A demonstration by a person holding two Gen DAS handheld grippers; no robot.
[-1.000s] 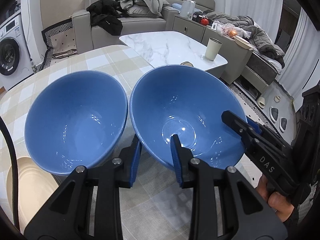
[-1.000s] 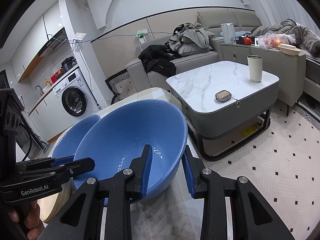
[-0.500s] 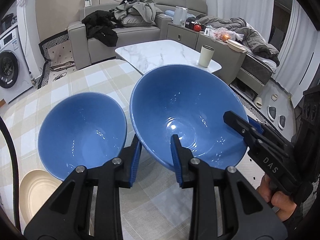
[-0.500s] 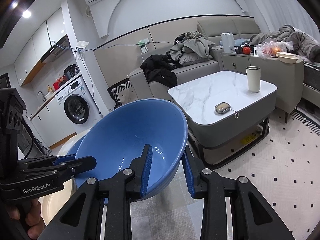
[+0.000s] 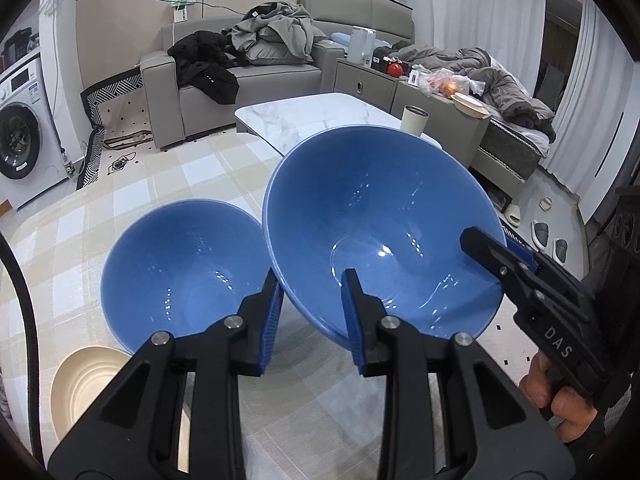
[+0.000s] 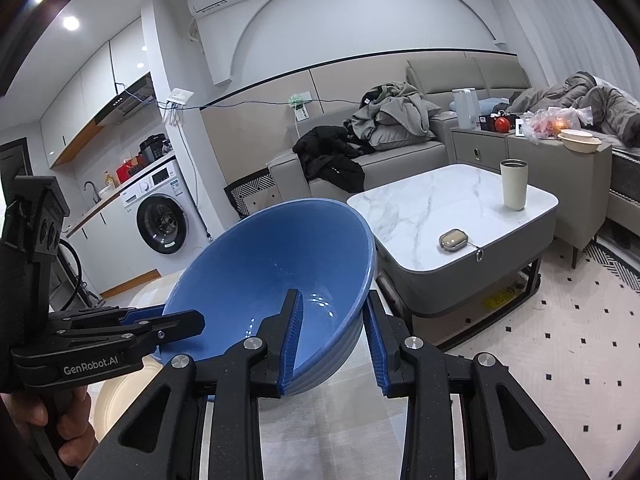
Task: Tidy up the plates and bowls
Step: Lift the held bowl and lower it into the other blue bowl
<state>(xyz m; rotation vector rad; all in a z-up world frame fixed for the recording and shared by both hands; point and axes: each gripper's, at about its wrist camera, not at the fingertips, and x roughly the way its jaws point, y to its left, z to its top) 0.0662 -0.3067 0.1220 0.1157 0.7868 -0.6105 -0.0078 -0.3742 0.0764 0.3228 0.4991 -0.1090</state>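
The raised blue bowl (image 5: pixel 380 232) hung tilted above the desk (image 5: pixel 132 196), mouth facing both claws. The left claw (image 5: pixel 310 312) and right claw (image 6: pixel 332 336) each pinched its rim from opposite sides, beside a second bowl (image 5: pixel 180 264).

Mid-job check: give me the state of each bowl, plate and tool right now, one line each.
Lifted blue bowl: tilted, raised off the table, rim gripped from two sides.
Second blue bowl: upright on the checked tablecloth, empty.
Cream plate: flat on the table, untouched.
Left tool: shut on the lifted bowl's rim.
Right tool: shut on its opposite rim.
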